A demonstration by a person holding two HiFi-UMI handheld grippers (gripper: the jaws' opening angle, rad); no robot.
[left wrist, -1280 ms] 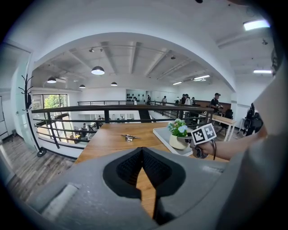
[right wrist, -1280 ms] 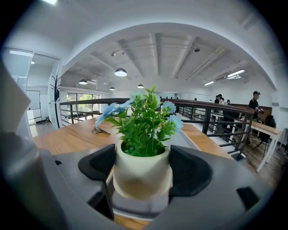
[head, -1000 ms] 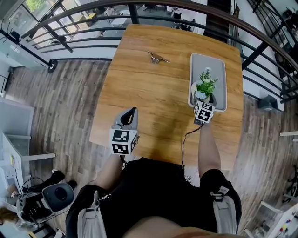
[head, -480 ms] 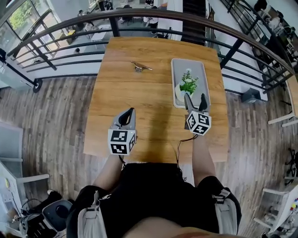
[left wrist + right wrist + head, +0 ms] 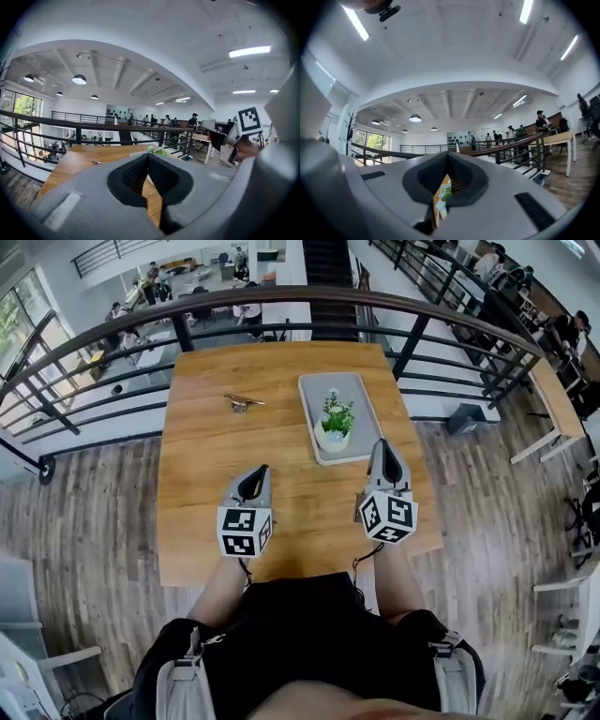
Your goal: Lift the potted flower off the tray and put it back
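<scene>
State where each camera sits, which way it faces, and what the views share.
Head view: on the head, steeply down at table, tray, potted flower; arms, left gripper, right gripper show.
Left gripper view: on that gripper, level toward the railing; its shut jaws show.
Right gripper view: on that gripper, tilted up at the ceiling; its just-closed empty jaws show.
All three share the potted flower.
</scene>
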